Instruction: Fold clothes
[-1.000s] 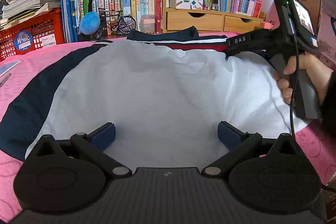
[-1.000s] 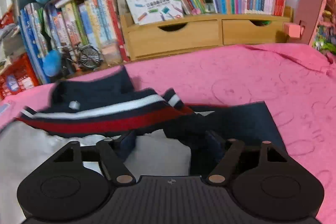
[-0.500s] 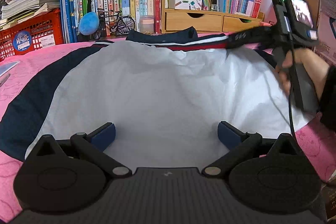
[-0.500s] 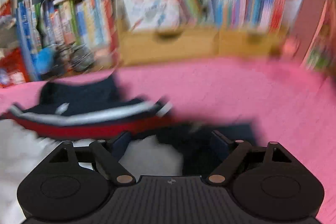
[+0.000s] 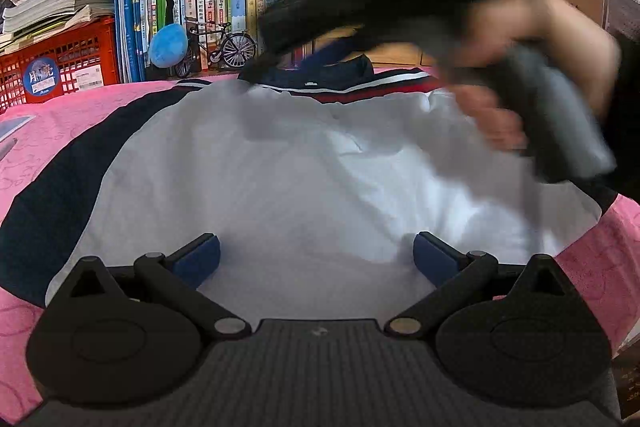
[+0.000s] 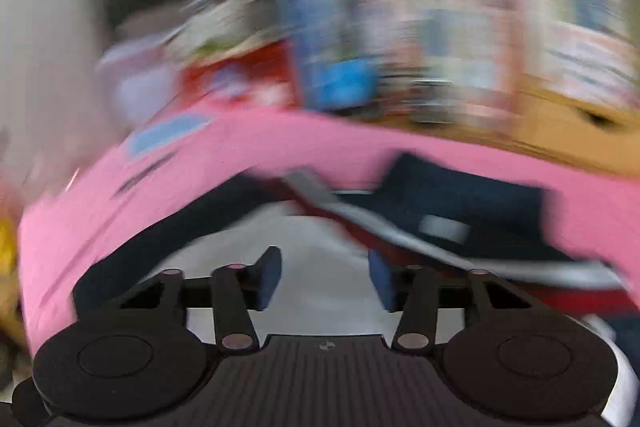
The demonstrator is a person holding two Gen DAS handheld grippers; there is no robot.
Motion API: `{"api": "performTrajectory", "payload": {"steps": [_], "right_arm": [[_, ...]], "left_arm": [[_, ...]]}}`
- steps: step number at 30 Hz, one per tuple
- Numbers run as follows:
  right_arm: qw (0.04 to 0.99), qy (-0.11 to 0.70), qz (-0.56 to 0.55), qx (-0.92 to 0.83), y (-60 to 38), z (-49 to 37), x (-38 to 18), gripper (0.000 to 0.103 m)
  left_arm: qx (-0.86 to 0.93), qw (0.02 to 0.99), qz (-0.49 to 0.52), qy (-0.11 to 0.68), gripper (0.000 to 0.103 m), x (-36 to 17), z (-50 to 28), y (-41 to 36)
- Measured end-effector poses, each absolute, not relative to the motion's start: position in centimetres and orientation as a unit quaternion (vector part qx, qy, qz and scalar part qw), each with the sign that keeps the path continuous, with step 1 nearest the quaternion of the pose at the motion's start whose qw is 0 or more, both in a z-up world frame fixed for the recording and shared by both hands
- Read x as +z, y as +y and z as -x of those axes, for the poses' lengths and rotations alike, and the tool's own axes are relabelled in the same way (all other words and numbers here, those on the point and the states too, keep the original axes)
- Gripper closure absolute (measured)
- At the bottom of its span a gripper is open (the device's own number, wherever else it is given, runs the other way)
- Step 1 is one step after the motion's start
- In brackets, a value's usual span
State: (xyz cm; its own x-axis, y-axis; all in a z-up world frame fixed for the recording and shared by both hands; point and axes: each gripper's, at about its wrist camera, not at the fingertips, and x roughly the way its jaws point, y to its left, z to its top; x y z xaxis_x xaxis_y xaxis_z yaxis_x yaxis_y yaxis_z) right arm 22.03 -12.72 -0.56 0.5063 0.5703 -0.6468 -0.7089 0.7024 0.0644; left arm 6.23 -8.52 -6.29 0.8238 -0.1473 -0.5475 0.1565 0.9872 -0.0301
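A white shirt [image 5: 300, 179] with navy sleeves and a red-and-white striped band lies flat on the pink bedspread [image 5: 48, 123], its navy collar [image 5: 332, 75] at the far end. My left gripper [image 5: 316, 255] hovers open over the near hem, with only white cloth under its blue pads. A hand [image 5: 540, 39] sweeps the blurred right gripper across the shirt's far right. In the right wrist view the right gripper [image 6: 324, 281] is tilted over the shirt [image 6: 308, 239] near the striped band [image 6: 380, 231]. Its jaws are closing, and nothing is pinched between them.
Books fill a shelf along the back edge, with a red crate [image 5: 60, 67], a blue plush ball [image 5: 168, 45] and a toy bicycle [image 5: 220, 43] in front of it. Wooden drawers [image 6: 560, 123] stand at the back right. The bedspread runs past the shirt on both sides.
The right gripper has swung left and upward from the right sleeve across the collar end, rolling as it went, and its jaws have narrowed. The left gripper has stayed put.
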Motion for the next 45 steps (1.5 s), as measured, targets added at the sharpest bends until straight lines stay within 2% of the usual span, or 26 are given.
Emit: {"api": "performTrajectory", "payload": {"steps": [3,7,13,16,18,20,23,29,34,39,42,45], "right_arm": [[0.835,0.362,0.158,0.382,-7.2,-23.5,-2.1,0.061],[0.818,0.396,0.174,0.378,-3.5,-26.8,-3.2,0.061],[0.810,0.380,0.215,0.390,-2.3,-26.6,-3.4,0.057],[0.817,0.381,0.200,0.385,-3.3,-25.4,-2.6,0.047],[0.827,0.359,0.190,0.390,-5.2,-23.9,-1.1,0.031],[0.843,0.330,0.178,0.385,-8.2,-22.1,0.7,0.023],[0.876,0.300,0.118,0.358,-14.6,-19.3,2.6,0.018],[0.918,0.289,0.014,0.270,-26.3,-12.4,0.6,0.017],[0.920,0.307,-0.032,0.240,-29.0,-9.3,-3.2,0.017],[0.929,0.311,-0.003,0.202,-28.1,-8.2,-5.9,0.023],[0.940,0.302,0.043,0.152,-27.9,-8.2,-6.4,0.023],[0.945,0.303,0.027,0.119,-29.3,-8.3,-6.2,0.025]], "left_arm": [[-0.080,0.956,-0.005,0.284,0.000,-6.3,-6.2,-8.5],[-0.090,0.955,0.008,0.281,0.000,-6.3,-6.1,-8.1],[-0.101,0.955,0.021,0.279,0.000,-6.3,-6.1,-7.9],[-0.102,0.955,0.020,0.279,0.000,-6.4,-6.0,-8.0],[-0.102,0.955,0.021,0.279,0.000,-6.4,-6.1,-8.0],[-0.105,0.954,0.024,0.278,0.000,-6.4,-6.1,-7.8],[-0.120,0.949,0.029,0.290,0.000,-6.0,-5.8,-7.2],[-0.064,0.961,0.052,0.263,0.000,-2.6,-4.2,-3.1],[0.034,0.960,0.008,0.277,0.000,-2.6,-5.8,-0.7],[0.103,0.941,-0.039,0.320,0.000,-5.4,-6.1,0.9],[0.113,0.941,-0.011,0.318,0.000,-5.3,-5.0,3.0],[0.131,0.935,0.008,0.330,0.000,-4.8,-4.7,4.5]]}}
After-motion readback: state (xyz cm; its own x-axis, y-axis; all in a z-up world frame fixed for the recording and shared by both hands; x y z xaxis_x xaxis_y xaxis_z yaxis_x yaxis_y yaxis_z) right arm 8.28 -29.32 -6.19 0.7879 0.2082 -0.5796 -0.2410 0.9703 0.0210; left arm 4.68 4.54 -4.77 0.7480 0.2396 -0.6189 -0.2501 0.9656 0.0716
